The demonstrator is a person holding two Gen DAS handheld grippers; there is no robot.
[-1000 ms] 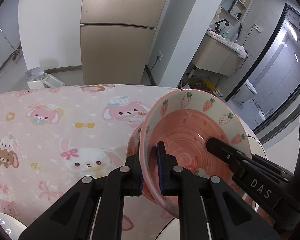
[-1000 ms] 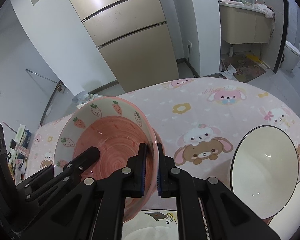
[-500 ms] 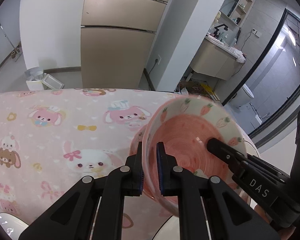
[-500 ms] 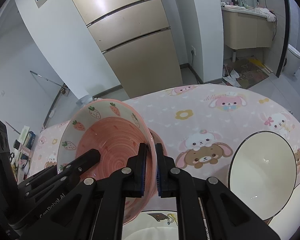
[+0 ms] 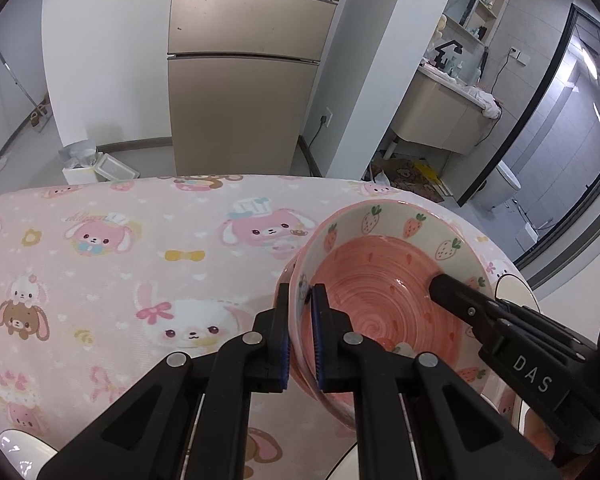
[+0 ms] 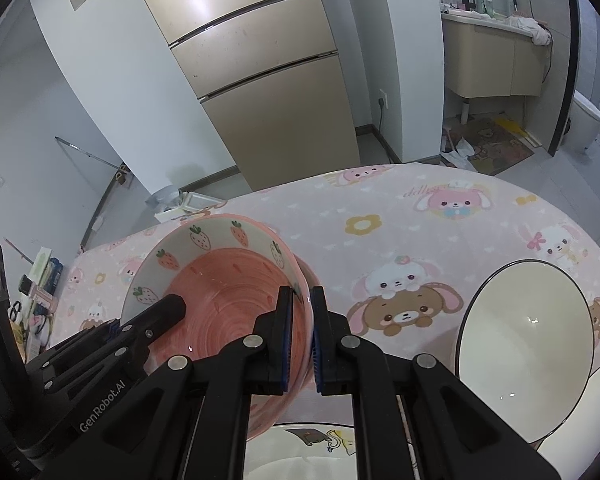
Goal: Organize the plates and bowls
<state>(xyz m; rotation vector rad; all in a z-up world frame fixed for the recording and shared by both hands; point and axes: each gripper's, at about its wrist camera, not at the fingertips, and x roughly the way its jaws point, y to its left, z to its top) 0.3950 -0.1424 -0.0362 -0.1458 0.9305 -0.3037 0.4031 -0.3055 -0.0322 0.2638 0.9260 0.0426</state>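
Both grippers are holding the same strawberry bowl (image 5: 384, 292) above the table, one on each side of it. The left gripper (image 5: 301, 334) is pinching the bowl's left wall, one blue-padded finger outside and the other inside, the pads pressing on the ceramic. The right gripper (image 6: 300, 334) is doing the same on the opposite wall, its fingers clamped over the rim with the wall sandwiched between them. In the left wrist view the right gripper's inner finger is reaching in across the pink spiral of the bowl's bottom; in the right wrist view the left one is doing likewise.

The bowl is tilting a little, its pale band of painted strawberries facing up, and it is hanging over the pink cartoon tablecloth (image 5: 140, 264), near the table's middle. Directly beneath it in the right wrist view a white plate with a cartoon print (image 6: 320, 446) is lying on the cloth, partly hidden by the gripper bodies. To the right of that, a cream bowl with a dark rim (image 6: 524, 344) is sitting on the cloth, well apart from the strawberry bowl, with the edge of another white dish (image 6: 592, 420) just beside it at the frame's corner.

Beyond the table a tall champagne-coloured fridge (image 5: 244, 64) is standing against the white wall, and off to the right a bathroom vanity (image 5: 444, 116) is showing through an opening.
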